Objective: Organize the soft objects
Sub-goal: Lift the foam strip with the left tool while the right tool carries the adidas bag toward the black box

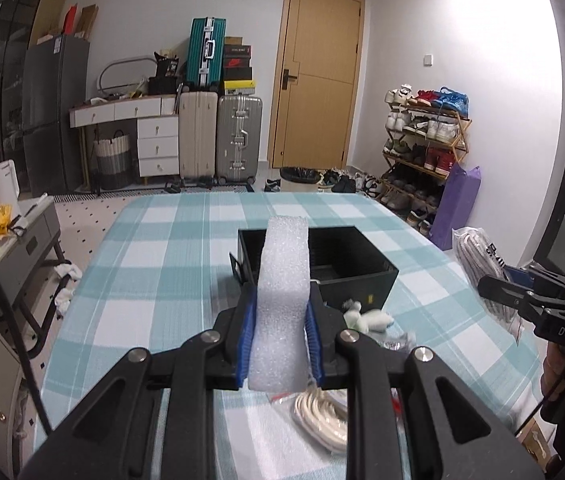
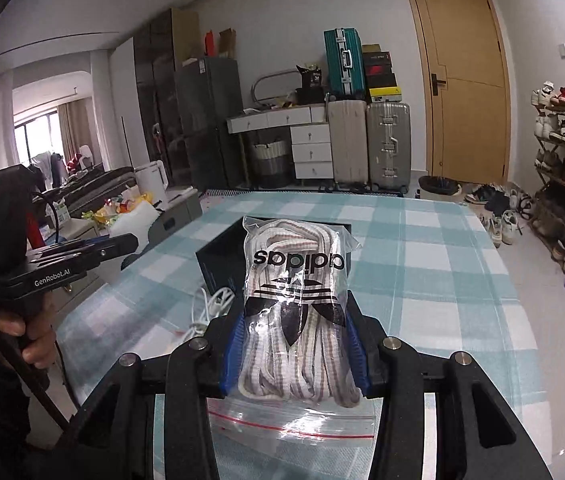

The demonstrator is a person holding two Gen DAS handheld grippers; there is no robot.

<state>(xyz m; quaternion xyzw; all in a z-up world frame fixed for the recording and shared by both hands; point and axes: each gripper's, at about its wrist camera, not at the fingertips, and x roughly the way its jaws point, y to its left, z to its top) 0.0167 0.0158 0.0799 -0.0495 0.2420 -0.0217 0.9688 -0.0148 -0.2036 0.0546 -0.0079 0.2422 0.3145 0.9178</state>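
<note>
Room: table point(image 1: 154, 248) under a teal-and-white checked cloth; suitcases point(image 1: 218, 136), a wooden door point(image 1: 318, 76) and a shoe rack point(image 1: 422, 148) behind.
Left fingers point(image 1: 278, 340): pinching a white foam strip point(image 1: 282, 300), standing upright above the table.
Right fingers point(image 2: 294, 352): clamped on a clear zip bag of striped laces point(image 2: 294, 320), lifted off the cloth.
Black box point(image 1: 358, 268): open-topped, just beyond both held things; contents not discernible.
Near box: small white-green soft pieces point(image 1: 366, 316); another bag of laces point(image 1: 322, 420) below the left fingers.

A white foam strip point(image 1: 282, 300) looks rough and matt. The clear plastic zip bag point(image 2: 298, 320) of woven striped laces is glossy. Checked teal cloth point(image 1: 170, 264) covers the bench; the black box point(image 1: 346, 256) is matt.
</note>
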